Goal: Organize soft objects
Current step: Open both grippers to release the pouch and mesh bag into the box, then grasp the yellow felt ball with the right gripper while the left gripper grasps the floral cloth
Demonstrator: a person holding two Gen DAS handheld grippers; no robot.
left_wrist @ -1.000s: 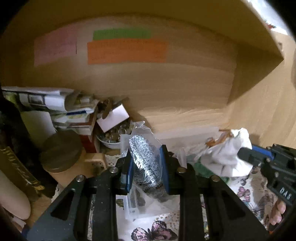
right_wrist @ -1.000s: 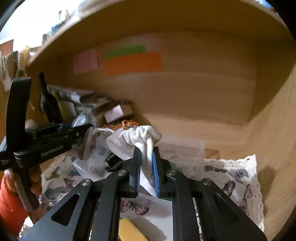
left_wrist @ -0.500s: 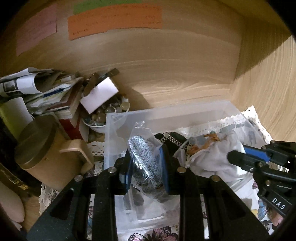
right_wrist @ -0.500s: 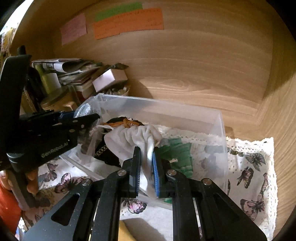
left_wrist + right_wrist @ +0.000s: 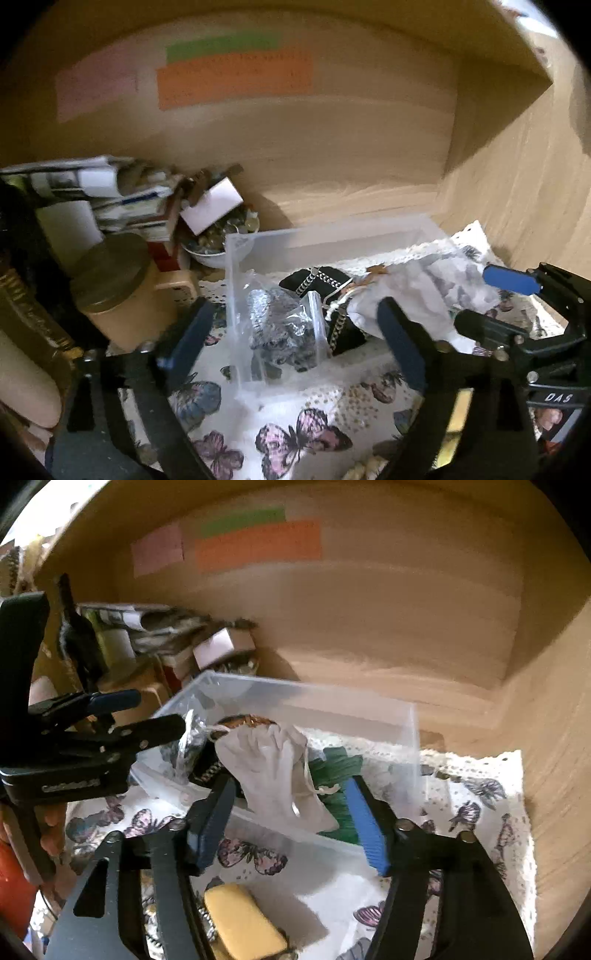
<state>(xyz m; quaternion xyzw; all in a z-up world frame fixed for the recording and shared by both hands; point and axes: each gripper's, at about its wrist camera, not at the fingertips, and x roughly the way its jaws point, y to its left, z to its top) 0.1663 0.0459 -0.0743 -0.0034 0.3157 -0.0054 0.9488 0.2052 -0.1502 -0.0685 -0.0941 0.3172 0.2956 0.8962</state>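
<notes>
Both the left gripper (image 5: 295, 332) and the right gripper (image 5: 291, 812) stand wide apart and hold nothing, while the silver bagged item (image 5: 284, 325) and the white cloth pouch (image 5: 273, 771) rest inside the clear plastic bin (image 5: 369, 716) on the butterfly-print cloth (image 5: 295, 435).

Bin (image 5: 388, 716): clear plastic, smooth, slightly frosted, center of both views. Bag (image 5: 284, 325): thin glossy clear plastic w/ crinkly silver metallic stuff inside. Pouch (image 5: 273, 771): matt white cloth, creased, w/ cord. Black item (image 5: 325, 284) w/ shiny metal chain. Green piece (image 5: 340, 771): matt, ribbed. Cloth (image 5: 480, 801) under bin: matt fabric, butterfly print, lace edge. Shelf (image 5: 406, 609) walls: smooth wood grain, low sheen. Notes (image 5: 232, 77) upper left: matt paper. Sponge (image 5: 243, 923), bottom: matt yellow. Left gripper (image 5: 291, 339) & right gripper (image 5: 291, 823): black matt plastic, blue pads, metal screws.
</notes>
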